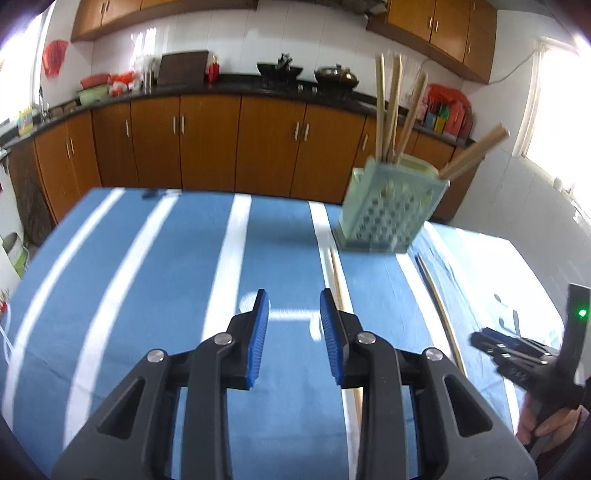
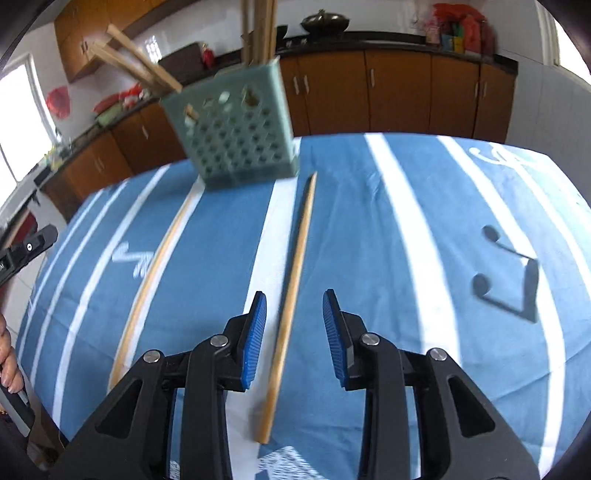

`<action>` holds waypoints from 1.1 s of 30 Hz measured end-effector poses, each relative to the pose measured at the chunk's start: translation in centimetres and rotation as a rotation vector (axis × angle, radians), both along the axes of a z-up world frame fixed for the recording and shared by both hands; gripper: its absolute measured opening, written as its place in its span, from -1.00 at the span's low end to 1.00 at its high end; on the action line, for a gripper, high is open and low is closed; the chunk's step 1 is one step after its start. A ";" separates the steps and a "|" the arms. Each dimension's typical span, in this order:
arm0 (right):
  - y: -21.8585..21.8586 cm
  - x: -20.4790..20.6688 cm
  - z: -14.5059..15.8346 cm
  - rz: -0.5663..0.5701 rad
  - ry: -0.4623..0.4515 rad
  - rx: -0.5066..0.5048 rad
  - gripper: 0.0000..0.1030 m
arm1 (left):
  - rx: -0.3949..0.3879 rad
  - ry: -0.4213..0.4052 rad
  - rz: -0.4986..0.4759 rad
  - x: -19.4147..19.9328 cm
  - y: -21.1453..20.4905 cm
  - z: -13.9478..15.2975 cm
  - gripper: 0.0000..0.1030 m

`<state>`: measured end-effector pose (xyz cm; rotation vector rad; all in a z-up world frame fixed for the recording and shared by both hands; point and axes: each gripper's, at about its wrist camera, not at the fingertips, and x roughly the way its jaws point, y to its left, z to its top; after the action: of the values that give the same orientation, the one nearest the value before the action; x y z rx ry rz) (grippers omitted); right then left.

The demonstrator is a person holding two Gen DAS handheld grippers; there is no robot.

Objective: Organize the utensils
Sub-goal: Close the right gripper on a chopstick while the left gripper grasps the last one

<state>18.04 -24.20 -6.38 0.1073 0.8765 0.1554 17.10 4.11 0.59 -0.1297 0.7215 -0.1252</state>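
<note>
A home kitchen. Beyond the fingertips runs a long row of orange-brown wooden base cabinets (image 1: 207,144) under a dark countertop (image 1: 236,86), with matching wall cabinets (image 1: 439,22) above white tiled walls. A wok (image 1: 279,69) and a lidded pot (image 1: 336,75) sit on the counter ahead, a sink tap (image 1: 42,105) far left, and a bright window (image 1: 561,110) to the right.
</note>
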 end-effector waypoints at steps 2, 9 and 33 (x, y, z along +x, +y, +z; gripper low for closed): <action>0.7 0.3 -0.8 -0.004 0.015 -0.024 -0.36 | 0.003 0.015 -0.014 -0.4 -0.3 -0.9 -0.42; 0.4 0.3 -1.5 -0.021 0.016 -0.037 -0.40 | 0.004 0.060 -0.065 -0.3 -2.3 -2.5 -0.42; -7.4 1.9 -2.0 -0.280 0.022 -0.037 -0.85 | 0.147 0.174 -0.104 1.1 -7.6 -7.9 -0.67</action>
<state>19.98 -31.58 -8.34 0.1964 0.8768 -0.1238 18.21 -3.50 -7.32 0.0385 0.9090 -0.1614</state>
